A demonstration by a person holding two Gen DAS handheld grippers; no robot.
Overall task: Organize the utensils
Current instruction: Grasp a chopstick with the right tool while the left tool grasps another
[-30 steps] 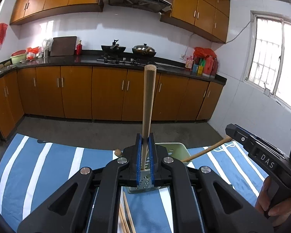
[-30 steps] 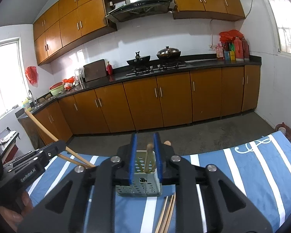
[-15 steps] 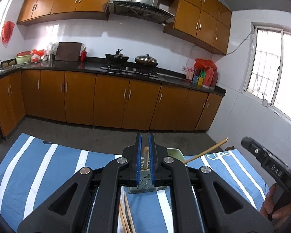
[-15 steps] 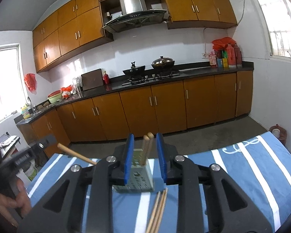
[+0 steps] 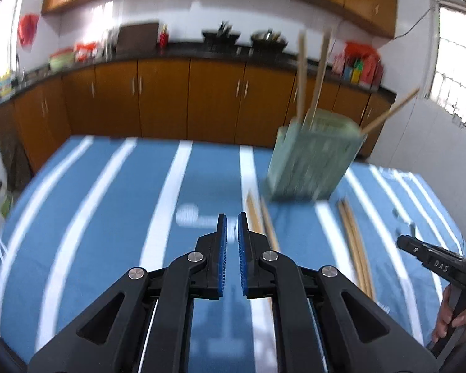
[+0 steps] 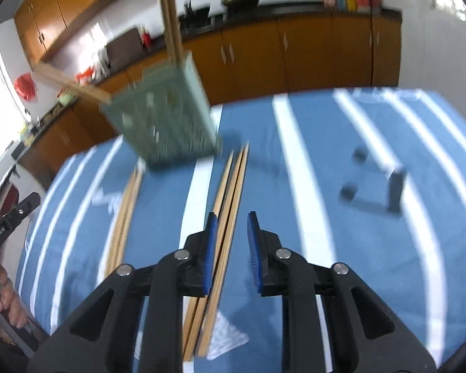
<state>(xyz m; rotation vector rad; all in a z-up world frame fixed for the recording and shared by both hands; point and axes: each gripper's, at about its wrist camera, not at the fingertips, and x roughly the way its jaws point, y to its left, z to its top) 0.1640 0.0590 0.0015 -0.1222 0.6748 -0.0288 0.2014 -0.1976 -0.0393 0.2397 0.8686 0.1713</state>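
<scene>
1. The left hand-held gripper (image 5: 232, 222) is clenched, its blue pads nearly touching with nothing between them, and it points down at the blue-and-white striped cloth (image 5: 102, 217) covering the tabletop.
2. Just to its right, a pair of wooden chopsticks (image 5: 261, 220) lies flat on the cloth, apart from the pads.
3. Farther ahead and to the right stands the pale green utensil holder (image 5: 313, 161), blurred, with several wooden sticks (image 5: 318, 71) rising out of it.
4. The right hand-held gripper (image 6: 231, 222) is released and empty, its jaws closing, pads still apart.
5. A bundle of loose chopsticks (image 6: 233, 180) lies on the cloth beneath it, running from under the left pad forward; the pads do not press on them.
6. Ahead and to its left stands the same holder (image 6: 164, 118).
7. More chopsticks (image 6: 125, 205) lie well left of this gripper.
8. A person's fingers (image 6: 3, 292) show at the far left edge.
</scene>
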